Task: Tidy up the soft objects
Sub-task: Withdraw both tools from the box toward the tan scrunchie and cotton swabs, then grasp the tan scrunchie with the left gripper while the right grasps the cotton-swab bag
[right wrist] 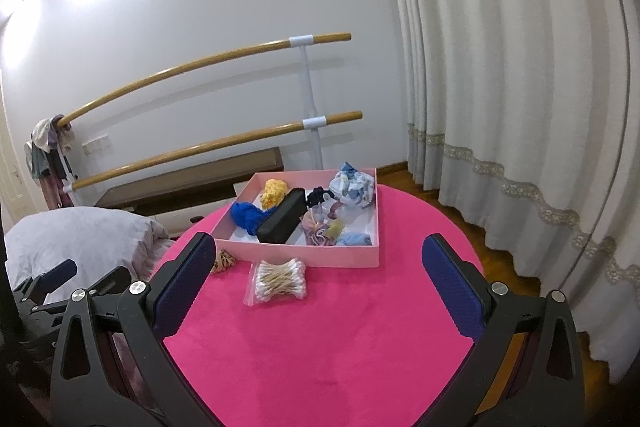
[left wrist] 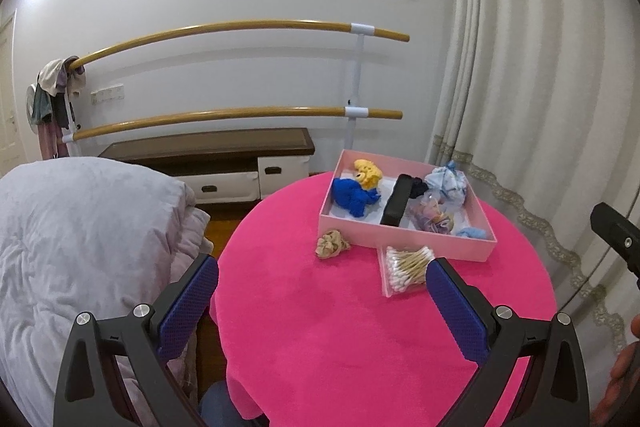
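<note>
A pink box [left wrist: 424,238] [right wrist: 304,255] sits at the far side of the round pink table [left wrist: 340,327] [right wrist: 328,347]. Inside it lie a blue cloth [left wrist: 354,197] [right wrist: 248,215], a yellow soft item [left wrist: 368,173] [right wrist: 274,191], a black case [left wrist: 397,201] [right wrist: 282,223], a pale blue bundle [left wrist: 447,183] [right wrist: 354,189] and several scrunchies [left wrist: 434,221] [right wrist: 320,231]. A beige scrunchie [left wrist: 331,245] [right wrist: 224,262] lies on the table in front of the box, beside a bag of cotton swabs [left wrist: 406,269] [right wrist: 278,281]. My left gripper [left wrist: 322,265] and right gripper [right wrist: 320,243] both stand open and empty above the table's near side.
A grey quilt [left wrist: 80,247] [right wrist: 80,239] lies left of the table. Two wooden rails [left wrist: 240,31] [right wrist: 200,67] and a low cabinet [left wrist: 224,155] stand by the wall. Curtains [left wrist: 540,87] [right wrist: 520,67] hang at the right. The other gripper [left wrist: 616,235] [right wrist: 52,279] shows at each view's edge.
</note>
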Tool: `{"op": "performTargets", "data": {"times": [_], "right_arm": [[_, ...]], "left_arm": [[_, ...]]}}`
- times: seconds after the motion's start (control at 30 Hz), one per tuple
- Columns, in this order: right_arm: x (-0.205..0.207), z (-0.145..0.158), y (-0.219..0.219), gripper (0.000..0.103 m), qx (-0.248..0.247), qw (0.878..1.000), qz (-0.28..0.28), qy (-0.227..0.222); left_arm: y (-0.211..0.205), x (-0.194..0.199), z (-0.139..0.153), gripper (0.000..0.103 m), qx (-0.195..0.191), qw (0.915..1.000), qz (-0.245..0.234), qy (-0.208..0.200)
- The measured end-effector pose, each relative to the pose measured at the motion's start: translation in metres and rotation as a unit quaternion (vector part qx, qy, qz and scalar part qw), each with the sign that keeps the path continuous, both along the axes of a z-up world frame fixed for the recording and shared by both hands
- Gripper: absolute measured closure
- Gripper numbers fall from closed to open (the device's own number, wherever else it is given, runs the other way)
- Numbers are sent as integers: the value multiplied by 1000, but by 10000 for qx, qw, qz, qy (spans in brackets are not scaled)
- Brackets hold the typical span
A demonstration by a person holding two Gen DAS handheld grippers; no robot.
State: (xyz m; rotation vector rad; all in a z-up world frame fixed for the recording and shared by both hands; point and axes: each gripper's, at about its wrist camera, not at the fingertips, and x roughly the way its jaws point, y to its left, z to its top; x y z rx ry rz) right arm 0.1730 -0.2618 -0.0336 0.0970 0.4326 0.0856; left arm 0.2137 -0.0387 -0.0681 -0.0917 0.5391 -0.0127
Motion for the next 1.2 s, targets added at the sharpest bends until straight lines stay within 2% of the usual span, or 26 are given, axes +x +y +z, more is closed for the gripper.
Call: {"op": "performTargets", "data": {"times": [0.2, 0.43, 0.67, 0.97, 1.03, 1.13, 1.17, 1.2], "right_arm": [[21, -17, 0, 0, -15, 9996, 12, 296], [61, -60, 10, 0, 19, 9954, 191, 939], [104, -104, 26, 0, -33, 9873, 347, 1550], [143, -136, 35, 0, -131, 9793, 397, 1981], [152, -142, 39, 0, -145, 9775, 452, 2055], [162, -150, 47, 0, -184, 9750, 568, 2139], [165, -153, 50, 0, -200, 9744, 604, 2155], [167, -154, 52, 0, -210, 9739, 631, 2170]], "left_arm": [[7, 22, -18, 0, 44, 9997, 27, 239], [9, 69, -47, 0, 212, 9980, 20, 587], [4, 146, -86, 0, 325, 9946, -184, 972], [-6, 256, -136, 3, 349, 9888, -327, 1416], [-9, 273, -143, 8, 394, 9877, -352, 1471], [-12, 296, -156, 29, 384, 9855, -421, 1598], [-14, 300, -161, 42, 333, 9845, -469, 1657], [-13, 305, -163, 44, 295, 9842, -496, 1674]]}}
